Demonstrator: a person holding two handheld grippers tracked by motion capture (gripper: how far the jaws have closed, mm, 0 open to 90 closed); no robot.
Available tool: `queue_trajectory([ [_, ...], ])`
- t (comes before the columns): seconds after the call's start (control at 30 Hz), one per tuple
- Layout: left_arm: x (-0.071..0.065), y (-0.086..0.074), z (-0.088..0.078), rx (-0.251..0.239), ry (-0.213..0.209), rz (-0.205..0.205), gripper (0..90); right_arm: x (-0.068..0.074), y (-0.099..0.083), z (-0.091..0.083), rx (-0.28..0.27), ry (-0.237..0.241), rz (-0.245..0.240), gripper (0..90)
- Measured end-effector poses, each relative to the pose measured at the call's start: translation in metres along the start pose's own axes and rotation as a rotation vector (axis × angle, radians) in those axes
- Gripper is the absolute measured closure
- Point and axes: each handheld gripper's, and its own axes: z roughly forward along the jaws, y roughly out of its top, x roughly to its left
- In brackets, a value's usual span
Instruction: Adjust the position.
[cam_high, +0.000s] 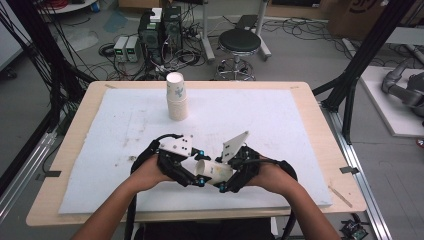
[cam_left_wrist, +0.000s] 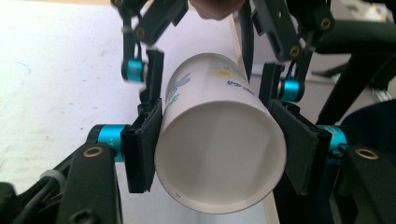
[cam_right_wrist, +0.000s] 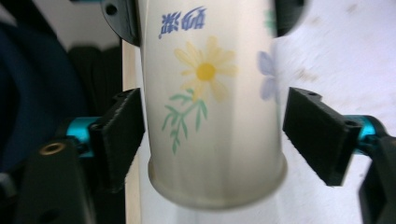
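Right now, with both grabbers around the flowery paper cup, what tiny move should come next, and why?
Probably draw the right hand-held gripper back off the cup's base. The left hand-held gripper is shut on the paper cup near its open rim, while the right one's jaws stand apart, with a gap at one side. The cup stack waits farther back on the table.

Two hand-held grippers are counted, the left hand-held gripper (cam_high: 192, 176) and the right hand-held gripper (cam_high: 226, 176), each carried by one of two hands. One loose paper cup (cam_high: 214, 170) is counted between them, printed with flowers. One stack of paper cups (cam_high: 176, 97) is counted farther back on the tabletop (cam_high: 300, 95); at least two nested cups can be made out in it, though the exact number cannot be told. One white mat (cam_high: 280, 125) is counted on the one tabletop. On the floor beyond, one round black stool (cam_high: 239, 42) and two dark computer towers (cam_high: 160, 30) are counted.
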Motion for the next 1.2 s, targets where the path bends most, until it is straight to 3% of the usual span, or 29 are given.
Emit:
queue_trajectory([
  [0.07, 0.0, -0.004, -0.003, -0.031, 0.011, -0.011, 37.1, -0.001, -0.002, -0.003, -0.026, -0.002, 0.006, 21.0],
  [0.27, 0.001, -0.014, -0.008, -0.101, 0.027, -0.041, 37.1, 0.001, -0.018, -0.017, -0.215, -0.021, 0.031, 19.9],
  [0.47, -0.002, -0.022, -0.011, -0.193, 0.043, -0.025, 37.2, 0.003, -0.034, -0.022, -0.375, -0.072, 0.059, 19.9],
  [0.6, -0.003, -0.025, -0.012, -0.215, 0.049, -0.019, 37.2, 0.007, -0.047, -0.022, -0.471, -0.102, 0.093, 19.9],
  [0.8, -0.002, -0.028, -0.016, -0.265, 0.062, -0.01, 37.2, 0.009, -0.063, -0.017, -0.541, -0.098, 0.118, 19.9],
  [1.2, -0.002, -0.027, -0.023, -0.353, 0.036, -0.025, 37.1, 0.008, -0.069, -0.016, -0.561, -0.059, 0.137, 20.0],
])
